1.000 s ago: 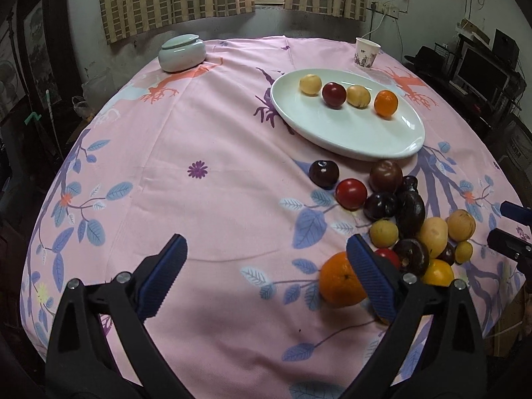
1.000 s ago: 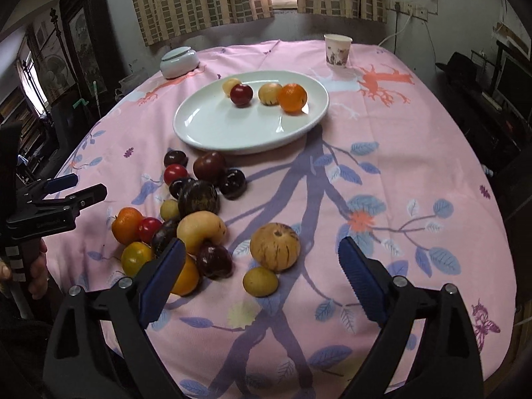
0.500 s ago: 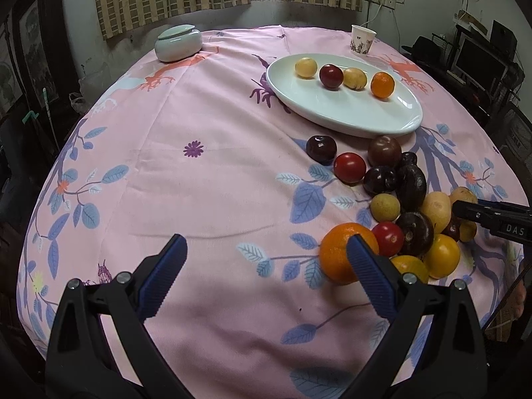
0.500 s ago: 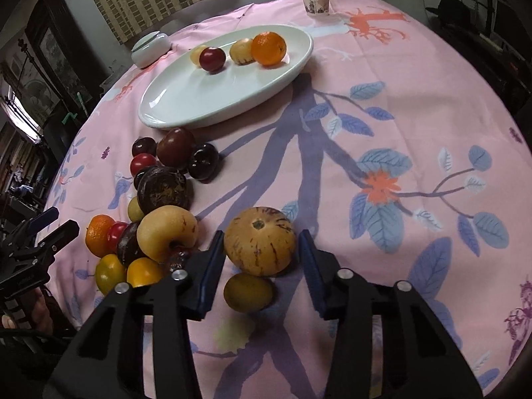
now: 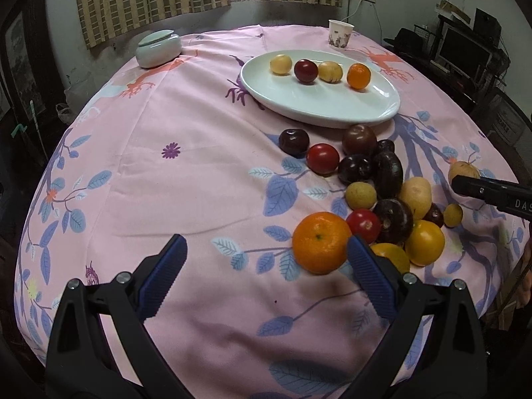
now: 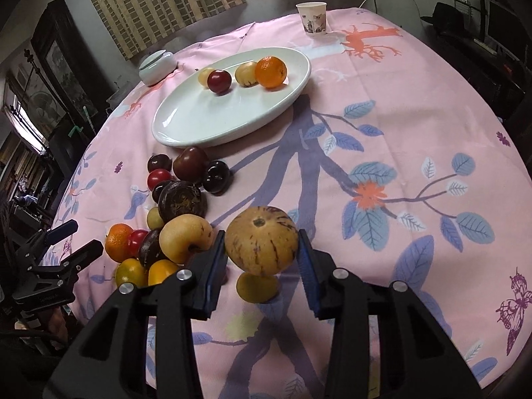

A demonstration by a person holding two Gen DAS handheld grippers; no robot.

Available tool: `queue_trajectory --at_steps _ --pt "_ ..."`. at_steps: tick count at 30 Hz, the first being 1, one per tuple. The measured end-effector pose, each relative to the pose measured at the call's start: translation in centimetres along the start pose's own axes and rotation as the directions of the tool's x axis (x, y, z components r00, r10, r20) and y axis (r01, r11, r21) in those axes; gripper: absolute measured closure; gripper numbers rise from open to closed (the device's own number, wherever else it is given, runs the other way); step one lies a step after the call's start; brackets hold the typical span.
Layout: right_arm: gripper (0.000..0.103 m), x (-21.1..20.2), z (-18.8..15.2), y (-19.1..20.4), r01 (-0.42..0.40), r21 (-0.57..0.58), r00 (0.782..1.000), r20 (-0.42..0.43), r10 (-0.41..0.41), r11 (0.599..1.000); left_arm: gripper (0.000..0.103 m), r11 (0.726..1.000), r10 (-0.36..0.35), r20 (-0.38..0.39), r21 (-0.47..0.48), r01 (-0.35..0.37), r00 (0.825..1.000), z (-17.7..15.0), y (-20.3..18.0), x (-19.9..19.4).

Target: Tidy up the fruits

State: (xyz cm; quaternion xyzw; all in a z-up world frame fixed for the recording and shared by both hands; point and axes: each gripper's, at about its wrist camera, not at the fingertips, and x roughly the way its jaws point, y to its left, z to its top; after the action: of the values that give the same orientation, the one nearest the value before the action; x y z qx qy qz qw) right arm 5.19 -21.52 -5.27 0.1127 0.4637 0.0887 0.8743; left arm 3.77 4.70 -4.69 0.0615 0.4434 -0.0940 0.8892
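Note:
My right gripper (image 6: 260,234) is shut on a round tan melon with purple streaks (image 6: 261,241), one pad on each side; a small yellow fruit (image 6: 257,287) lies just under it. In the left wrist view that melon (image 5: 460,170) shows behind one right finger (image 5: 478,189). A pile of oranges, tomatoes, plums and yellow fruits (image 6: 173,212) lies left of it. The white oval plate (image 6: 199,123) holds several fruits in a row. My left gripper (image 5: 266,240) hangs open over bare cloth, its right pad next to a big orange (image 5: 321,246).
A pink flowered cloth (image 5: 186,166) covers the round table. A lidded pale green pot (image 5: 159,48) and a paper cup (image 5: 339,33) stand at the far side. Dark furniture and a monitor (image 5: 465,50) crowd the right of the room. My left gripper (image 6: 56,242) shows at the cloth's left edge.
My right gripper came down around the streaked melon and its jaws went from wide apart to shut on it, with a roll of the wrist. The left gripper stayed open and barely moved.

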Motion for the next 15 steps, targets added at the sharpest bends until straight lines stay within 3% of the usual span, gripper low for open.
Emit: queue_trajectory --at_steps 2,6,10,12,13,15 --pt "0.061 0.0 0.0 -0.1 -0.011 0.008 1.0 -0.003 0.011 1.0 0.004 1.0 0.013 -0.047 0.01 -0.012 0.999 -0.1 -0.4 1.2" --pt "0.061 -0.5 -0.1 0.1 -0.019 0.004 1.0 0.006 0.019 1.0 0.006 0.998 -0.055 -0.073 -0.019 0.054 0.996 0.0 -0.6 2.9" --pt "0.06 -0.6 -0.3 0.0 -0.028 0.01 1.0 0.004 0.027 1.0 0.008 0.986 -0.123 -0.061 -0.119 0.115 0.991 0.4 0.3 4.3" --pt "0.06 -0.7 -0.4 0.1 -0.03 0.009 1.0 0.001 0.03 0.999 0.035 0.977 -0.172 -0.054 -0.136 0.164 0.984 0.4 0.4 4.2" --pt "0.06 -0.7 -0.4 0.1 -0.031 0.007 1.0 0.002 0.031 1.0 0.06 0.973 -0.202 -0.053 -0.123 0.195 0.978 0.4 0.1 4.0" --pt "0.06 -0.9 -0.5 0.3 -0.036 0.005 0.999 0.007 0.036 0.999 0.059 0.986 -0.159 -0.048 -0.068 0.155 0.986 0.2 -1.1 3.5"
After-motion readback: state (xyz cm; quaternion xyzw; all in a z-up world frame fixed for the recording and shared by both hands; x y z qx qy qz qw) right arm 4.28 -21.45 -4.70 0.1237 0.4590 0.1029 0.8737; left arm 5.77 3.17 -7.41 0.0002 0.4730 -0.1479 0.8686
